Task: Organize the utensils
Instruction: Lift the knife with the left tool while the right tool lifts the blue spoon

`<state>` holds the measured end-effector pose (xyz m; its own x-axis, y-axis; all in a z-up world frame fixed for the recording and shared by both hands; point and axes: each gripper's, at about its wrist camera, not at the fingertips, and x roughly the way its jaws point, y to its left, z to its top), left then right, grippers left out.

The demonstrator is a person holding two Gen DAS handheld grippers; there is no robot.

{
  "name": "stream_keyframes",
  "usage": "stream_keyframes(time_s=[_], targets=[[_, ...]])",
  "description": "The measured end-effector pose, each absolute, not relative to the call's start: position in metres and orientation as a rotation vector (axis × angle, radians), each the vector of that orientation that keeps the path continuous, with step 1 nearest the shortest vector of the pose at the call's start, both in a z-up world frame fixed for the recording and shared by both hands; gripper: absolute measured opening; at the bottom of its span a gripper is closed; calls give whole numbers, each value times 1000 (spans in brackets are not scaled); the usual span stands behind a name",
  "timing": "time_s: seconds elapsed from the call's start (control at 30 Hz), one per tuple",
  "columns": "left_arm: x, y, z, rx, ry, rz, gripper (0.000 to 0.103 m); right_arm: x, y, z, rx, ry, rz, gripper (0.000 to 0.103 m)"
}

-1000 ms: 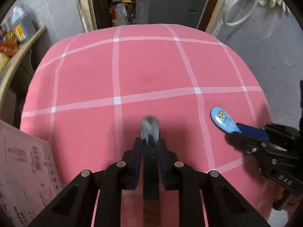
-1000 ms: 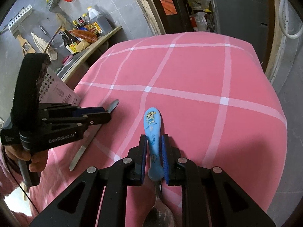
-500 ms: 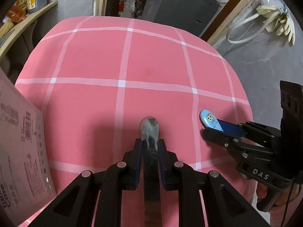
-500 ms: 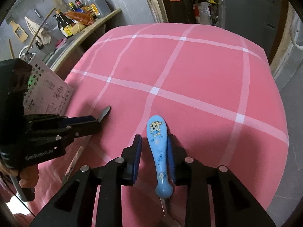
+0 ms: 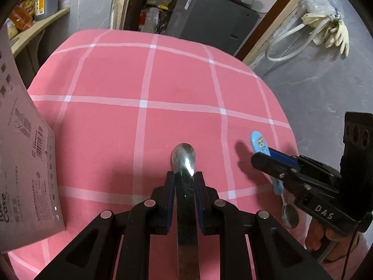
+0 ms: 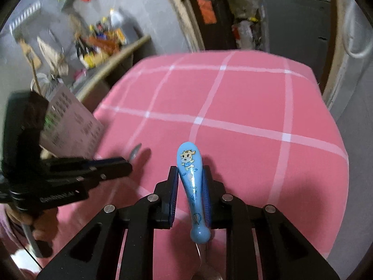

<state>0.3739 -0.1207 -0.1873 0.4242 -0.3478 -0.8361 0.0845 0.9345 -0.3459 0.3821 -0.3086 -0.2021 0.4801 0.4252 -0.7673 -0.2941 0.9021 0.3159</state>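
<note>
Both jaws stand narrow: left gripper (image 5: 184,182) clamps a steel spoon (image 5: 184,161); right gripper (image 6: 190,186), closing, holds a blue-handled spoon (image 6: 190,170) above the pink tablecloth (image 5: 181,79).

A pink checked tablecloth (image 5: 163,88) covers the table, and its whole middle and far part lie bare, open room for a hand to pass. On the left edge a printed cardboard box (image 5: 25,163) stands tall, blocking that side. On the right, near the table's edge, the right gripper (image 5: 265,156) hangs over the cloth with a blue-handled spoon (image 5: 258,142) between its jaws, filling that corner. The left gripper (image 5: 184,179) sits low at the near middle, holding a metal utensil (image 5: 184,158). Between the two grippers a strip of bare cloth remains.
</note>
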Motion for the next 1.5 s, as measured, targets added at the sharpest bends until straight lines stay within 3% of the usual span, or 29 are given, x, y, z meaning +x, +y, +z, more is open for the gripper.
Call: stream_keyframes(time_s=[0.27,0.5,0.8,0.87,0.97,1.0,1.03,1.1,1.4,1.5], targets=[[369,-115,-178,-294,1079,-330,16,371,-322,-201,235,931,420,18],[389,-136,-198,-215,1269,-375,17,371,-320,-208,260,975,360,17],[398,-163,-193,19,1349,-348,19,366,-324,-218,300,998,350,16],[399,-169,-192,56,1355,-353,24,366,-324,-221,300,1003,352,16],[401,-180,-191,83,1375,-407,44,365,-324,-225,299,1017,356,16],[401,-183,-191,98,1374,-405,44,365,-324,-226,299,1019,357,16],[400,-187,-191,131,1363,-387,43,365,-324,-226,299,1018,358,16],[399,-190,-190,200,1328,-328,18,365,-322,-225,301,1017,358,15],[406,-153,-188,-22,1339,-375,16,359,-327,-224,328,1005,368,15],[393,-141,-177,-99,1247,-387,16,355,-328,-222,331,993,378,15]])
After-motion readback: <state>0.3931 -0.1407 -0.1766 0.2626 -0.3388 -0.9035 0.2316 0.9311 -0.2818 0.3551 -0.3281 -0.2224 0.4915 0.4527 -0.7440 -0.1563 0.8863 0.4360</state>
